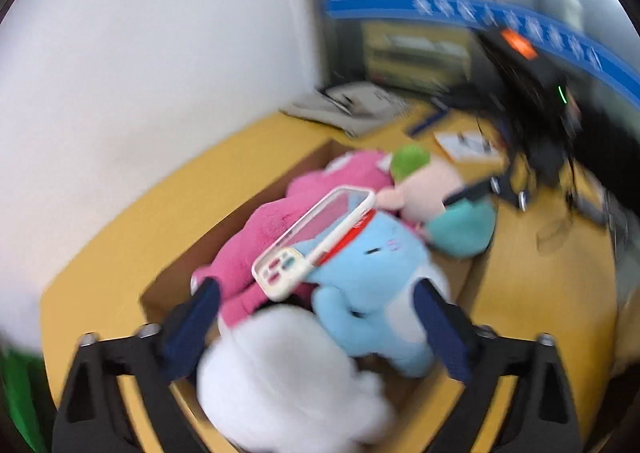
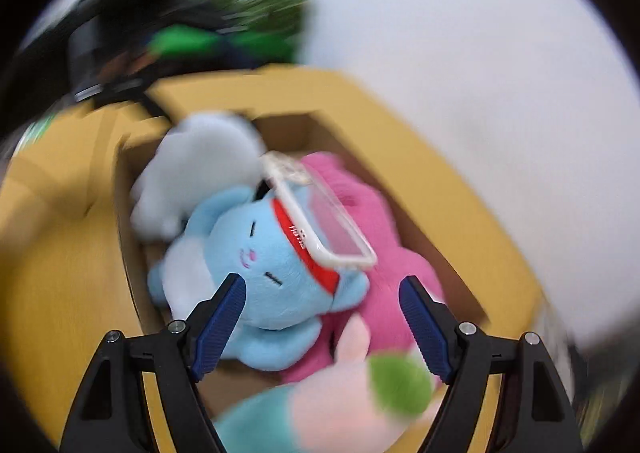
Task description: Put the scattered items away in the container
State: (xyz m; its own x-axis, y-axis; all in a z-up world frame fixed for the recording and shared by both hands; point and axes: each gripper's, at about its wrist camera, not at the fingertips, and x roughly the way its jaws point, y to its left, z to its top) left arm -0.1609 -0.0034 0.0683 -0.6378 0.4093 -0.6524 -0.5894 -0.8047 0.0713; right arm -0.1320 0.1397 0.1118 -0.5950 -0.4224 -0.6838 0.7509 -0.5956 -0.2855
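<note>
An open cardboard box (image 1: 248,209) (image 2: 288,133) on a yellow table holds several plush toys. They are a pink plush (image 1: 260,237) (image 2: 384,213), a blue plush (image 1: 372,265) (image 2: 272,261), a white plush (image 1: 280,369) (image 2: 200,157) and a pink, green and teal plush (image 1: 440,189) (image 2: 340,397). A clear phone case (image 1: 320,237) (image 2: 328,221) with a white rim lies on top of the pink and blue plushes. My left gripper (image 1: 320,289) hovers open over the box with nothing between its fingers. My right gripper (image 2: 322,283) is open above the blue plush, its pads clear of it.
The yellow table (image 1: 120,253) (image 2: 52,253) stands against a white wall (image 1: 160,53). Papers (image 1: 352,105) lie at its far end beyond the box. The other hand-held gripper shows as a dark blurred shape (image 1: 536,101) (image 2: 132,45) across the box in each view.
</note>
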